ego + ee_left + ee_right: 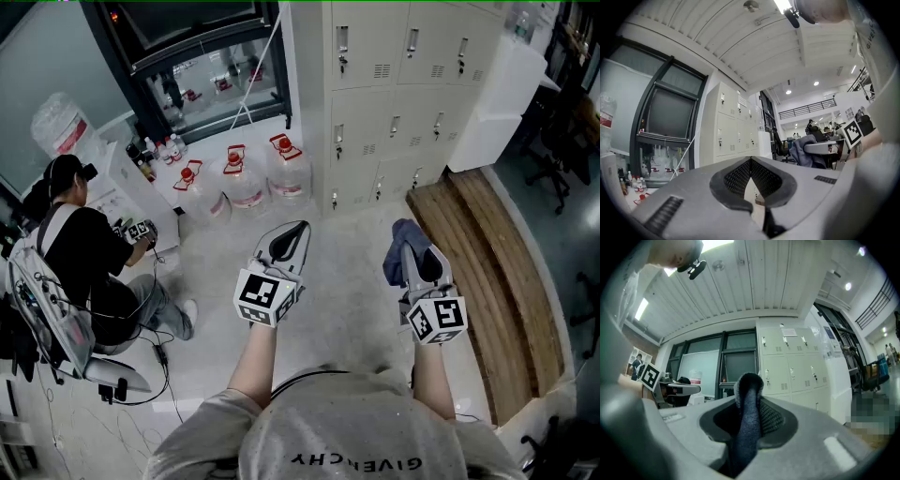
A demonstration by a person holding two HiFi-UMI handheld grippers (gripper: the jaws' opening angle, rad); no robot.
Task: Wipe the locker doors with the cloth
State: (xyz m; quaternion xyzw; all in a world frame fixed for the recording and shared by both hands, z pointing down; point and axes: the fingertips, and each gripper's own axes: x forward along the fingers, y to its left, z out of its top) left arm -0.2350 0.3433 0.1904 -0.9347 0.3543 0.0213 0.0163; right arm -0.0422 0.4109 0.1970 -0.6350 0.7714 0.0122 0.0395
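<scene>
A bank of pale grey lockers (398, 84) stands ahead, some way off; it also shows in the left gripper view as lockers (731, 126) and in the right gripper view as lockers (787, 364). My right gripper (410, 246) is shut on a dark blue cloth (401, 253), which bunches out past the jaw tips; in its own view the cloth (747, 423) fills the gap of the right gripper (752, 390). My left gripper (297, 230) is shut with nothing in it, the jaws meeting at a point on the left gripper (751, 160). Both are held in mid-air, short of the lockers.
Several large water jugs (239, 173) stand on the floor left of the lockers, by a dark-framed window (202, 66). A seated person (84, 262) is at the left. A wooden platform (487, 272) runs along the right. A white cabinet (497, 103) stands beside the lockers.
</scene>
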